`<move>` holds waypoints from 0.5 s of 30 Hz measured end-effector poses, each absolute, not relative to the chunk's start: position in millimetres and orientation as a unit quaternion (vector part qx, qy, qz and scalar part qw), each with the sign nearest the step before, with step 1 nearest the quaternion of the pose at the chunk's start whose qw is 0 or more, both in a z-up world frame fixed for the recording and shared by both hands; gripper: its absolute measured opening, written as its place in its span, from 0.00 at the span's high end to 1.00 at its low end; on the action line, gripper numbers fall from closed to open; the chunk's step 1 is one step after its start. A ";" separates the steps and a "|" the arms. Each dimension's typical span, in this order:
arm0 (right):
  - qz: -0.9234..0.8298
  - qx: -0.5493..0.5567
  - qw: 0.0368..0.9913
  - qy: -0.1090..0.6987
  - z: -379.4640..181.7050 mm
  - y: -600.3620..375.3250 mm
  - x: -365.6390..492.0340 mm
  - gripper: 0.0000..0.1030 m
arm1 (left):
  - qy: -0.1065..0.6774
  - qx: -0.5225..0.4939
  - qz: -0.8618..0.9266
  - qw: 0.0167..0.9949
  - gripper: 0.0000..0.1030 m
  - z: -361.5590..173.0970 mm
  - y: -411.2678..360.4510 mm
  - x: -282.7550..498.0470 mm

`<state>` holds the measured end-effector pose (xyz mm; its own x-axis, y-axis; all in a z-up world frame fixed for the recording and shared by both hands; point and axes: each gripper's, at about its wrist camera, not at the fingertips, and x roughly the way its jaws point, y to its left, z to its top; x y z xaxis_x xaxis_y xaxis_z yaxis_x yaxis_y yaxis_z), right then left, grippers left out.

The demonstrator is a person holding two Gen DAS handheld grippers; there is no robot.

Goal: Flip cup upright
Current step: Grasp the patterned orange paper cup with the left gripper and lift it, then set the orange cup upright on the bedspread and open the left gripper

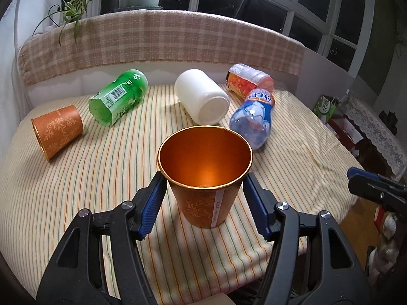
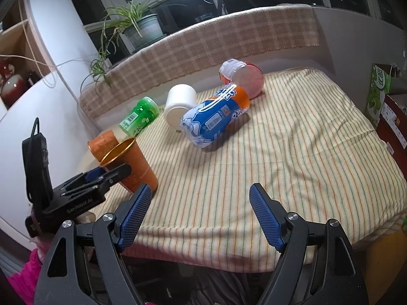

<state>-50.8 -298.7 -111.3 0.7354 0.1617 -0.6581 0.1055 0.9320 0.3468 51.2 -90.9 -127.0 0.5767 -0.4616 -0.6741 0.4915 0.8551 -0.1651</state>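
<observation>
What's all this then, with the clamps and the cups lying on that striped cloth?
A person is working two hand-held grippers to set tipped cups upright. The left gripper sits open around an orange cup that already stands upright, its pads not clearly pressing it. A second orange cup lies on its side, as do the green bottle and white jar. The right gripper is open, holding nothing.

Left hand-held gripper [image 1: 204, 203] gapes wide (pads apart); right hand-held gripper [image 2: 201, 216] likewise.

A striped bed [image 1: 101, 178] carries two orange cups [image 1: 204, 178] [image 1: 57, 131], three bottles [image 1: 118, 97] [image 1: 255, 118] [image 1: 249, 80] and a white jar [image 1: 202, 99].
</observation>
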 end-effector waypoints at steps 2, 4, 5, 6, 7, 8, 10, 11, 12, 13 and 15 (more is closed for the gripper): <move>0.016 0.183 0.914 0.362 -110.4 -297.9 -52.1 0.23 | 0.377 0.022 -0.277 0.883 0.38 -127.3 -91.4 48.9; 0.016 0.181 0.914 0.362 -109.4 -297.0 -53.1 0.23 | 0.384 0.024 -0.284 0.878 0.31 -128.4 -91.6 46.7; 0.016 0.181 0.915 0.361 -108.9 -296.5 -53.6 0.23 | 0.386 0.024 -0.286 0.877 0.23 -128.7 -91.1 46.0; 0.016 0.181 0.915 0.361 -108.4 -296.2 -54.2 0.23 | 0.385 0.023 -0.288 0.877 0.21 -128.5 -90.3 44.7; 0.016 0.180 0.915 0.360 -107.8 -296.0 -54.8 0.23 | 0.382 0.025 -0.288 0.878 0.21 -127.9 -89.6 43.0; 0.016 0.179 0.916 0.359 -107.3 -295.7 -55.4 0.23 | 0.381 0.029 -0.286 0.879 0.21 -127.5 -89.0 41.8; 0.015 0.176 0.917 0.358 -106.1 -294.2 -56.1 0.23 | 0.383 0.032 -0.282 0.879 0.19 -127.4 -85.9 39.7; 0.014 0.174 0.918 0.356 -105.5 -293.9 -56.6 0.23 | 0.383 0.031 -0.282 0.879 0.19 -127.3 -82.6 38.1; 0.014 0.171 0.919 0.355 -104.9 -293.3 -56.8 0.23 | 0.383 0.029 -0.279 0.880 0.19 -126.8 -79.1 36.2; 0.012 0.168 0.920 0.353 -104.3 -292.5 -57.0 0.23 | 0.382 0.029 -0.274 0.882 0.19 -125.6 -73.7 32.7; 0.008 0.160 0.923 0.349 -102.6 -290.7 -57.3 0.23 | 0.372 0.030 -0.262 0.890 0.19 -121.2 -62.9 25.1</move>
